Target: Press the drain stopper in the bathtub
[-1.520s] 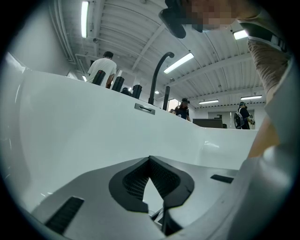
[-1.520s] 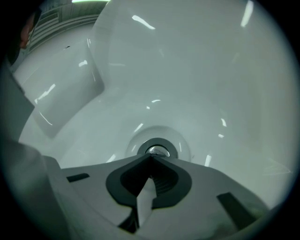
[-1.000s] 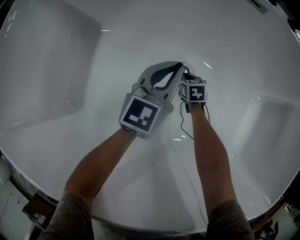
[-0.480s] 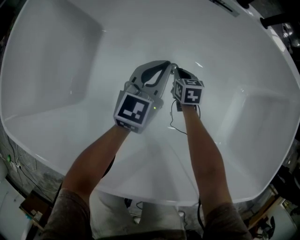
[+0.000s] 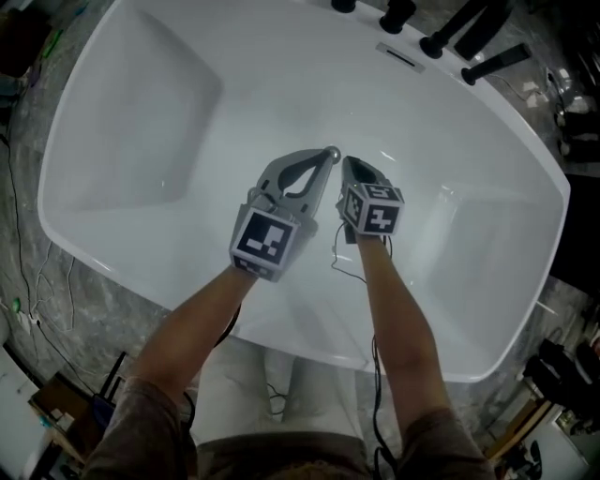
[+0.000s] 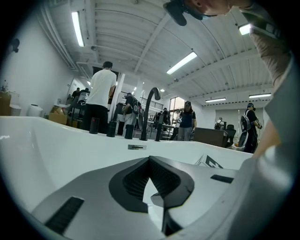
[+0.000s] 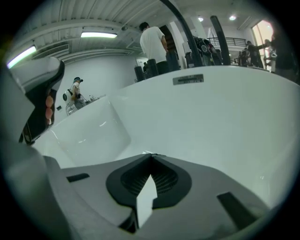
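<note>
Both grippers hovering side by side over middle of white bathtub (image 5: pixel 141 122). Left gripper (image 5: pixel 322 159) jaws meeting tip to tip, gripping nothing. Right gripper (image 5: pixel 348 164) likewise closed and empty. Small chrome drain stopper (image 5: pixel 332 150) showing on tub floor just at left gripper's tip; contact unclear. Black faucet fittings (image 5: pixel 412 14) standing along far rim.

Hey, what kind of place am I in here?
Probably a big workshop or lab hall, not a home bathroom: the white bathtub stands under strip lights on an open ceiling, with people standing beyond it.
</note>
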